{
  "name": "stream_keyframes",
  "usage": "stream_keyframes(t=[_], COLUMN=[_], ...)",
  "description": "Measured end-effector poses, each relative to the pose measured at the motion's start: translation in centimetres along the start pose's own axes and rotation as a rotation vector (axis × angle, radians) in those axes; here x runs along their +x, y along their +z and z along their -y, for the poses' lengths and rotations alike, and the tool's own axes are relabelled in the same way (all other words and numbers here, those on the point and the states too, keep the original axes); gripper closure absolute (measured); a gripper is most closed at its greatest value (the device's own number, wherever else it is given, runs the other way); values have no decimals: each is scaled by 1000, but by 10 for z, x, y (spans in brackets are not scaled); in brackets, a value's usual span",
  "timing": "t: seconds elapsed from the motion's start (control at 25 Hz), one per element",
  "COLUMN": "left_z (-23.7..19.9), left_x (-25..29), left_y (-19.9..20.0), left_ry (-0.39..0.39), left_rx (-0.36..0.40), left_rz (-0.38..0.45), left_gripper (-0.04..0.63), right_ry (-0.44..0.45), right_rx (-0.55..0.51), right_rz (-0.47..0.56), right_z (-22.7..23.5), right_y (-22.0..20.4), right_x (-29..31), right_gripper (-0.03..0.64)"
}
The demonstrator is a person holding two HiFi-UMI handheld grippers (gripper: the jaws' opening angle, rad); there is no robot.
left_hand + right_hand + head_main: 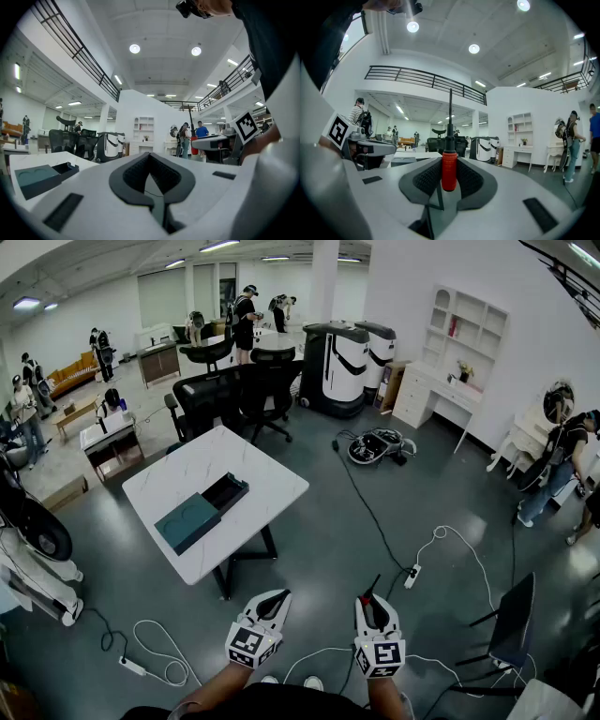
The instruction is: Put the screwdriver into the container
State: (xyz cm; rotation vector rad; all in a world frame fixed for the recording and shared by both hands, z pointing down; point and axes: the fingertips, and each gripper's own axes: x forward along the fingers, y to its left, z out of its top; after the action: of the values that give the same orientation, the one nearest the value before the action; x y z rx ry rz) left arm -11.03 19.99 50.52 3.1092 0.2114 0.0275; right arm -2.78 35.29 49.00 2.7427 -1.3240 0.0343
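The screwdriver [449, 169] has a red handle and a thin black shaft that points forward and up. My right gripper [449, 164] is shut on its handle. In the head view this gripper [369, 601] is at the bottom centre, over the floor, with the screwdriver [373, 587] sticking out of it. My left gripper [278, 598] is beside it, shut and empty [150, 159]. The container [200, 512] is a dark teal box with an open black compartment. It lies on the white marble table [253, 470] well ahead of both grippers, and shows again as the container [40, 174] at the left.
White cables and a power strip [412, 576] lie on the grey floor between me and the table. A black chair [511, 620] stands at the right. Office chairs [234, 395] and two white machines [342, 362] stand behind the table. People stand around the room.
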Motion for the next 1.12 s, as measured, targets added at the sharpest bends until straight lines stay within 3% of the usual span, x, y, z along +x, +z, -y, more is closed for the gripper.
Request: stream_keyframes(t=[0.72, 0.92, 1.12], left_z=[-16, -18, -25], left_x=[-46, -41, -20], left_y=[-7, -11, -7], left_ry=[-19, -26, -18], left_rx=[-8, -16, -6], left_rz=[7, -11, -5], left_gripper=[591, 591, 591], right_ry=[-1, 17, 46], right_rx=[-12, -37, 6], right_rz=[72, 97, 112], right_z=[-53, -58, -45], right_y=[20, 30, 32], right_x=[-9, -2, 20], right_gripper=[509, 509, 509])
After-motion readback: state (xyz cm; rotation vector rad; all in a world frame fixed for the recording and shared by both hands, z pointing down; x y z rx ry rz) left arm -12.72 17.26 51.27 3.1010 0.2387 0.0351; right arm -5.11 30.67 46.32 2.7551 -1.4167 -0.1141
